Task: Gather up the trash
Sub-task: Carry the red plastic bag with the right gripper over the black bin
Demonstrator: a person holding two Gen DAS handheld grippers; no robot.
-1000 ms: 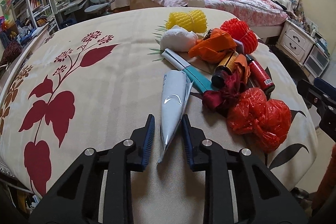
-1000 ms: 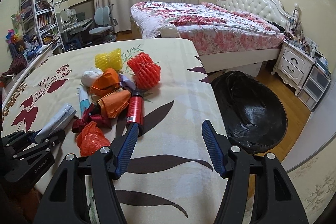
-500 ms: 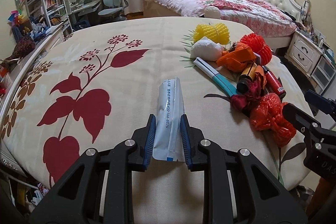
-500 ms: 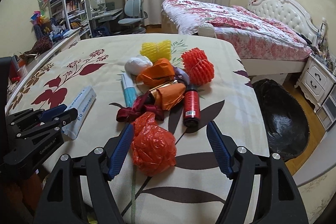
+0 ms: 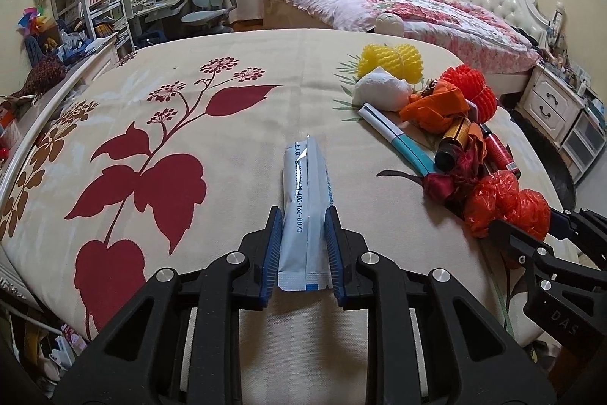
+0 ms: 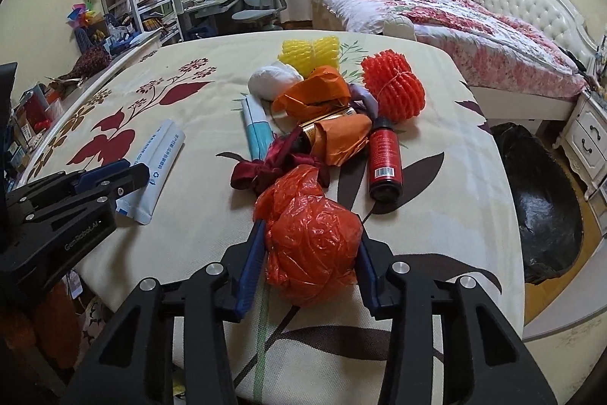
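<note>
A pale blue foil packet [image 5: 305, 173] lies lengthwise on the cream leaf-print cover [image 5: 212, 71], and my left gripper [image 5: 302, 215] is shut on its near end. The same packet [image 6: 161, 154] and left gripper [image 6: 114, 177] show at the left of the right wrist view. My right gripper [image 6: 311, 234] is closing, and both pads touch the sides of a crumpled red plastic bag [image 6: 303, 200]. That bag [image 5: 504, 200] lies at the near end of the trash pile.
The pile holds a red can [image 6: 385, 158], orange wrappers [image 6: 315, 93], a teal box [image 6: 258, 131], a white wad [image 6: 271, 82], yellow [image 6: 309, 50] and red foam nets [image 6: 392, 90]. A black trash bag [image 6: 542, 207] gapes on the floor at right.
The right gripper swung left and down from bare cover to the red plastic bag, and its jaws narrowed onto it. The left gripper drew the packet left, away from the pile.
</note>
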